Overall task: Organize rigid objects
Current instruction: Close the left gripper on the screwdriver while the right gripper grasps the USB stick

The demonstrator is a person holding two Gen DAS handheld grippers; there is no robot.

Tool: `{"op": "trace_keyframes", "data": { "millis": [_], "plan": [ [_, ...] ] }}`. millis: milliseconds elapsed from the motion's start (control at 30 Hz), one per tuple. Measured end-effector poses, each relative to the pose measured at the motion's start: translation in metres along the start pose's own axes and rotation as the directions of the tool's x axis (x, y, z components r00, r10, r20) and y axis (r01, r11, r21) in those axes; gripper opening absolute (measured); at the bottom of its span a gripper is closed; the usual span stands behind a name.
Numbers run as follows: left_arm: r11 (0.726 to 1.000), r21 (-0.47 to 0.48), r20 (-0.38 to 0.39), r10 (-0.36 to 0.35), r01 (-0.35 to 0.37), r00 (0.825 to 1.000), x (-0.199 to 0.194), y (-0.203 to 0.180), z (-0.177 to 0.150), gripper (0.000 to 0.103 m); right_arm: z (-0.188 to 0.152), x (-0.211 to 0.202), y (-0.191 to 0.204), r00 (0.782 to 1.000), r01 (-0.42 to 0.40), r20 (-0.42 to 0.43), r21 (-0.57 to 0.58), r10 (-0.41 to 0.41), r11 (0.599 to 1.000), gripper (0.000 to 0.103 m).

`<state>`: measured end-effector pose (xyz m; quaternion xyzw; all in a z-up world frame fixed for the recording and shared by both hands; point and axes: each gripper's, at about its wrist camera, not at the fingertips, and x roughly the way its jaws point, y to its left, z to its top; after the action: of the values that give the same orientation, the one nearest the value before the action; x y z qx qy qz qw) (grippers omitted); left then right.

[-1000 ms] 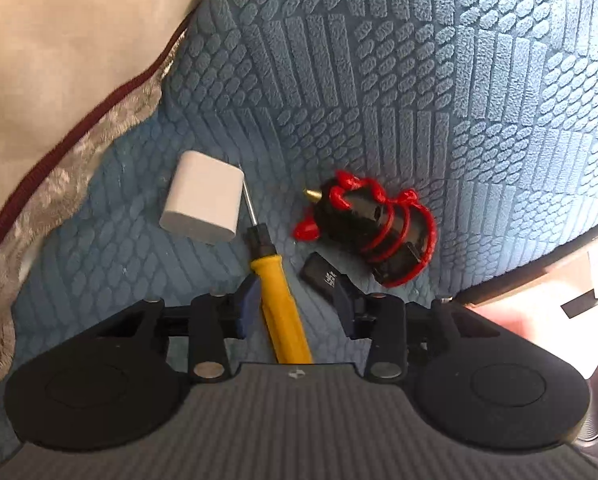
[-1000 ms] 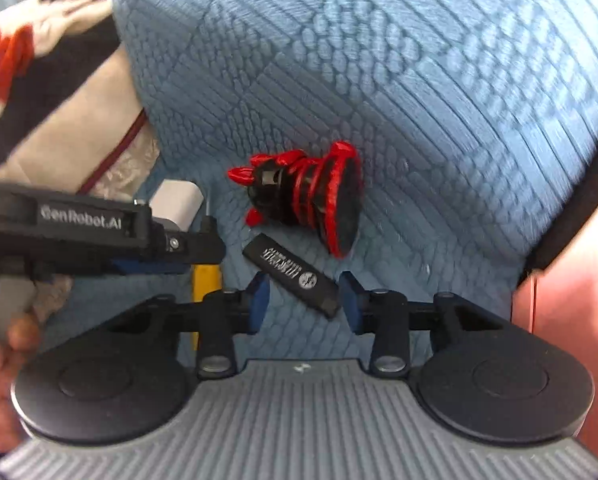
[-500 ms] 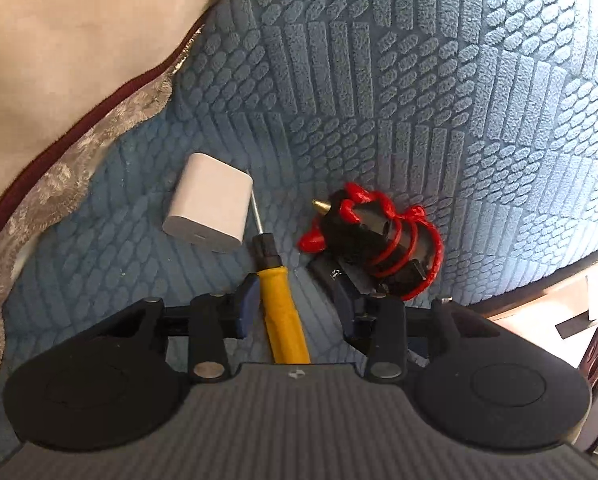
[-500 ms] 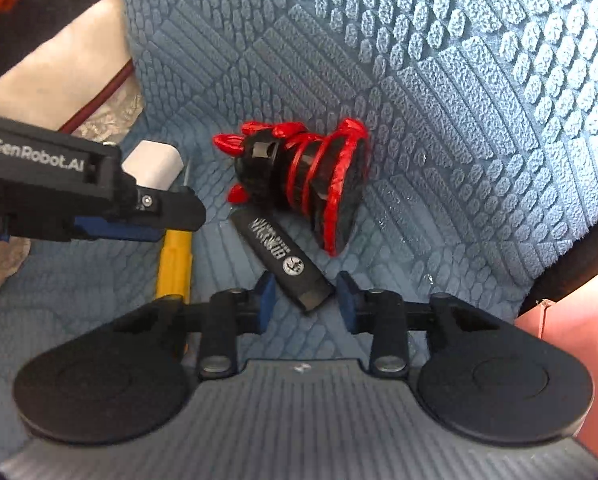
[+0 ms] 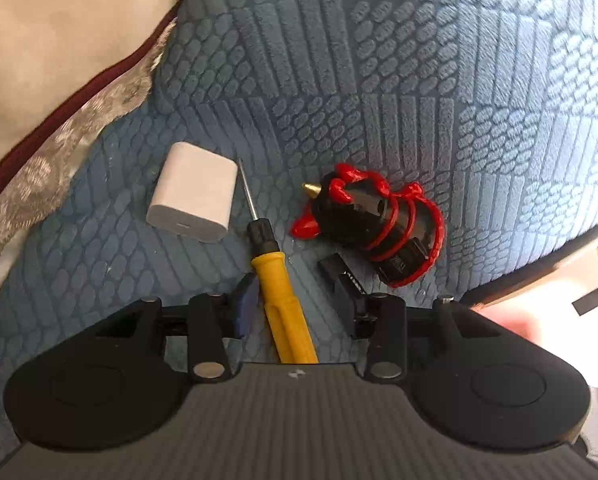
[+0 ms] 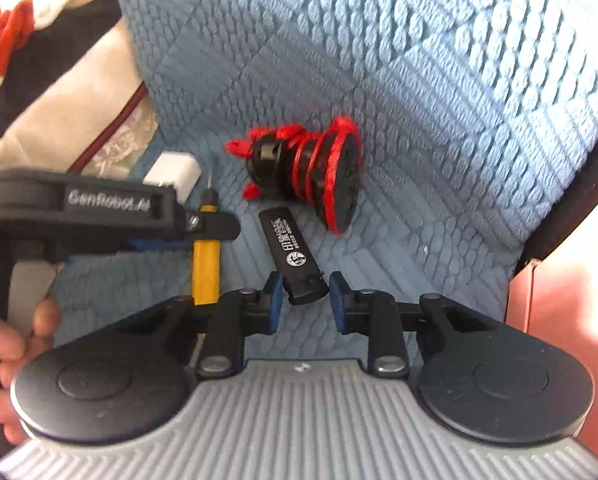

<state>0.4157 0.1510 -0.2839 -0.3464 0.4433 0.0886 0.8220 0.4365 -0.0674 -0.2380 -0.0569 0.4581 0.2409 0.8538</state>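
Observation:
A yellow-handled screwdriver (image 5: 283, 300) lies on the blue textured cushion (image 5: 379, 80), its handle between the open jaws of my left gripper (image 5: 297, 308). A white charger block (image 5: 193, 198) lies just left of its tip. A black and red spinning top (image 5: 379, 228) lies to the right, with a black lighter (image 5: 339, 272) beside it. In the right wrist view, my right gripper (image 6: 305, 300) is open with the lighter's (image 6: 291, 252) near end between its jaws. The top (image 6: 311, 176) lies beyond, the screwdriver (image 6: 206, 260) and the charger (image 6: 175, 172) to the left.
A beige cloth with a maroon and lace edge (image 5: 59, 80) covers the cushion's left side. A pink box (image 6: 563, 300) stands at the right past the cushion edge. The left gripper's body (image 6: 99, 208) and the hand that holds it (image 6: 15, 344) fill the right view's left side.
Both grippers have shifted slightly over the objects. The lighter's end now sits between the right jaws. The screwdriver handle stays between the left jaws. Nothing has been lifted.

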Motion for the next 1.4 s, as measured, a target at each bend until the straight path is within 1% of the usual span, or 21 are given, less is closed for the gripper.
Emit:
{"op": "trace_keyframes", "data": {
  "millis": [100,133,200,233,300,467,567,733,833,967,1100,1167,1400],
  "plan": [
    [0.998,0.055,0.006,0.030,-0.030,1.000,0.001,-0.008,-0.002,0.046,-0.004,0.008,0.001,0.999,-0.010,-0.031,-0.002,0.010,1.000,0.028],
    [0.997,0.073,0.010,0.040,-0.040,0.999,0.000,-0.011,-0.003,0.045,-0.005,0.008,0.002,1.000,-0.007,-0.025,-0.013,0.006,1.000,0.028],
    [0.991,0.109,0.017,0.073,-0.075,0.997,0.001,-0.016,-0.005,0.031,-0.005,0.006,0.004,1.000,0.001,-0.021,-0.033,-0.002,0.999,0.028],
    [0.989,0.121,0.020,0.084,-0.086,0.996,0.001,-0.017,-0.006,0.028,-0.005,0.006,0.005,1.000,0.006,-0.016,-0.039,-0.007,0.999,0.028],
    [0.985,0.149,0.017,0.084,-0.086,0.996,0.002,-0.020,-0.006,0.026,-0.005,0.009,0.009,1.000,0.029,-0.009,-0.051,-0.029,0.998,0.028],
    [0.989,0.129,0.004,0.074,-0.074,0.997,0.000,-0.017,-0.005,0.022,-0.006,0.006,0.011,0.999,0.047,0.008,-0.048,-0.047,0.998,0.028],
    [0.989,0.137,-0.019,0.063,-0.060,0.998,-0.001,-0.017,-0.007,0.022,-0.011,-0.004,0.009,0.998,0.054,0.010,-0.029,-0.054,0.998,0.028],
    [0.986,0.158,-0.037,0.058,-0.052,0.998,-0.008,-0.020,-0.020,0.021,-0.026,-0.028,0.007,0.998,0.054,0.014,0.058,-0.055,0.997,0.027],
    [0.984,0.172,-0.055,0.053,-0.043,0.997,-0.014,-0.024,-0.032,0.021,-0.034,-0.037,0.014,0.998,0.051,0.021,0.081,-0.053,0.995,0.027],
    [0.982,0.183,-0.062,0.059,-0.047,0.996,-0.026,-0.024,-0.051,0.021,-0.047,-0.044,0.016,0.999,0.032,0.014,0.143,-0.034,0.989,0.027],
    [0.979,0.199,-0.076,0.069,-0.052,0.995,-0.040,-0.022,-0.065,0.021,-0.062,-0.061,0.030,0.997,0.065,0.029,0.101,-0.068,0.993,0.027],
    [0.980,0.191,-0.071,0.073,-0.058,0.995,-0.049,-0.019,-0.073,0.021,-0.071,-0.068,0.034,0.996,0.078,0.033,0.091,-0.081,0.993,0.027],
    [0.985,0.163,-0.089,0.070,-0.055,0.994,-0.072,-0.004,-0.097,0.021,-0.101,-0.092,0.044,0.995,0.085,0.035,0.123,-0.090,0.989,0.026]
  ]
}}
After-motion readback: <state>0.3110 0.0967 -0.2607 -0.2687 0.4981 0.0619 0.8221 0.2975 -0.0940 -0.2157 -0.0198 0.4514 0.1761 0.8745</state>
